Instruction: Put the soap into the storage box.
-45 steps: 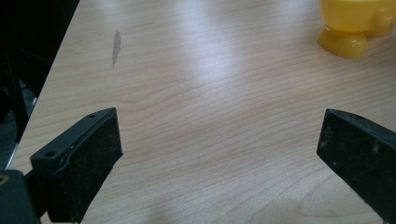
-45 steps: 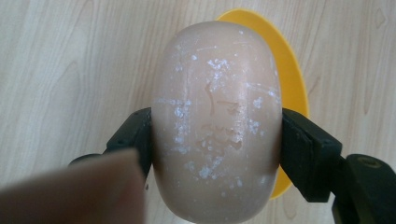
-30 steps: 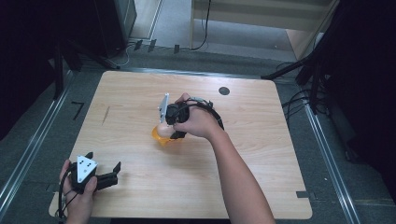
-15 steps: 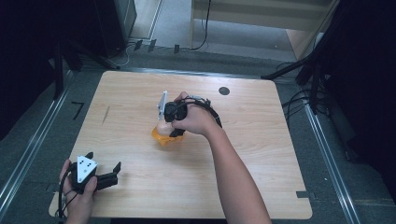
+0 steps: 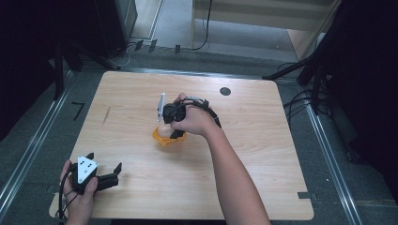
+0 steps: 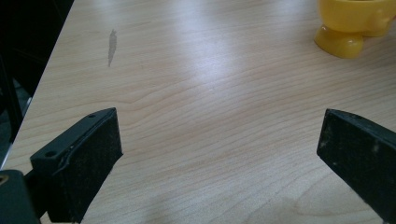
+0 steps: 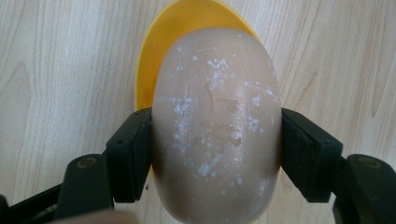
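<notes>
In the high view, the right gripper points down at the middle of the light wooden table, grasping a pale beige egg directly over a small yellow plastic egg cup. The left gripper rests near the table's front-left corner, well apart from the cup.

In the left gripper view, its jaws stand wide apart with only bare tabletop between them; the cup stands far ahead, to the right.

In the right gripper view, both pads press the egg's sides, the cup just beyond it.

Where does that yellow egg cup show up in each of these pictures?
High view: the yellow egg cup sits mid-table, under the right gripper.
Left gripper view: top right corner, far off.
Right gripper view: top centre, behind the clamped egg.
Shared landmark: the wooden table.
</notes>
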